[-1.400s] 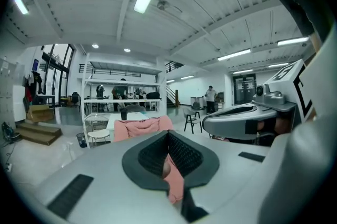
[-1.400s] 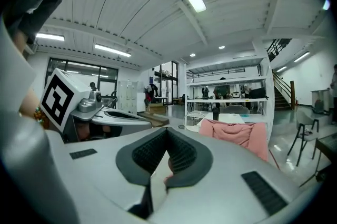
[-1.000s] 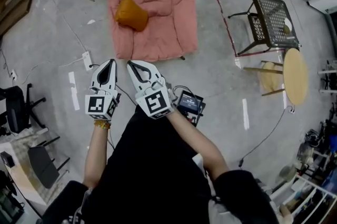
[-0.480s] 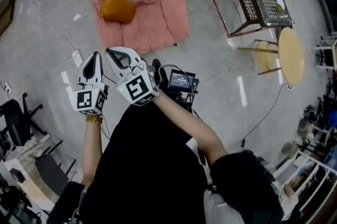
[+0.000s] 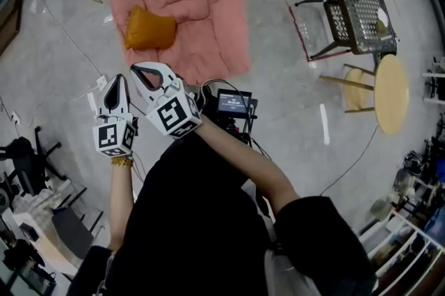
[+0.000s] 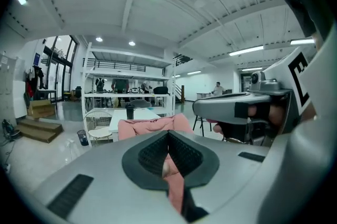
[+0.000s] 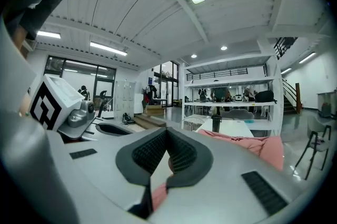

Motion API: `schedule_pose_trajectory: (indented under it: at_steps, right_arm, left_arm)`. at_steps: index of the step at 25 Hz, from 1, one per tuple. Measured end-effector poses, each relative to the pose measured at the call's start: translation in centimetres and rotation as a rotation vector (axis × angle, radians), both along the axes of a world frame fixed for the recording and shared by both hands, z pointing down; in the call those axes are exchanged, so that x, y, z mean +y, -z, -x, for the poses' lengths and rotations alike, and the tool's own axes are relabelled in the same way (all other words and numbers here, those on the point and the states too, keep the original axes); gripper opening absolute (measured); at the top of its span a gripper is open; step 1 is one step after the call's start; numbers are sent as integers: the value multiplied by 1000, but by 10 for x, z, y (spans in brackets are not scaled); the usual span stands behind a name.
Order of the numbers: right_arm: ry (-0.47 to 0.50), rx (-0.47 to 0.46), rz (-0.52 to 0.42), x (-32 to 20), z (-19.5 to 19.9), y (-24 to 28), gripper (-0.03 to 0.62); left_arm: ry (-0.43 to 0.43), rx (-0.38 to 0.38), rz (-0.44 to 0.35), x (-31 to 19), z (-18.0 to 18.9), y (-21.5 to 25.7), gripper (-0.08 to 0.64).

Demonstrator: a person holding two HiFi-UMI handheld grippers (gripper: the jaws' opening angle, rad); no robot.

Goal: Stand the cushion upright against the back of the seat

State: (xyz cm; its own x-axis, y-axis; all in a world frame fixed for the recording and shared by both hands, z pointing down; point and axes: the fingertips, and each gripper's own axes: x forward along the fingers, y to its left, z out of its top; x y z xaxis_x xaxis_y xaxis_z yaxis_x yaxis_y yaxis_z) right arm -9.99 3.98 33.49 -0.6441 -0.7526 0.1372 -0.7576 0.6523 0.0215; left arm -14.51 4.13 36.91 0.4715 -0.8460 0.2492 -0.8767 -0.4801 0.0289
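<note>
Between the jaws of the left gripper [image 5: 119,79] and of the right gripper [image 5: 138,69] nothing is held: each pair of fingers is pressed together, empty. Both grippers hang side by side over the grey floor [image 5: 278,100], just short of the near edge of the pink seat [image 5: 208,3]. Farther out, the orange cushion [image 5: 148,30] lies slumped on the seat's left side, well apart from both grippers and not upright against the back. By my reading, nothing is done yet: reaching, gripping and standing it up are all left.
</note>
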Motion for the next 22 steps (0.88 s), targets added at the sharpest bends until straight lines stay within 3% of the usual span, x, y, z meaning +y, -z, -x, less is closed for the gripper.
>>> schedule_pose_trajectory:
  at_steps: [8, 16, 22]
  right_arm:
    - [-7, -37, 82, -59, -63, -27, 14]
    - [4, -12, 143, -94, -80, -67, 14]
    - [-55, 30, 190, -119, -83, -90, 14]
  left_arm:
    - [28, -48, 50, -53, -49, -18, 12]
    - [6, -81, 132, -89, -67, -59, 12]
    - [11, -100, 212, -125, -37, -112, 14]
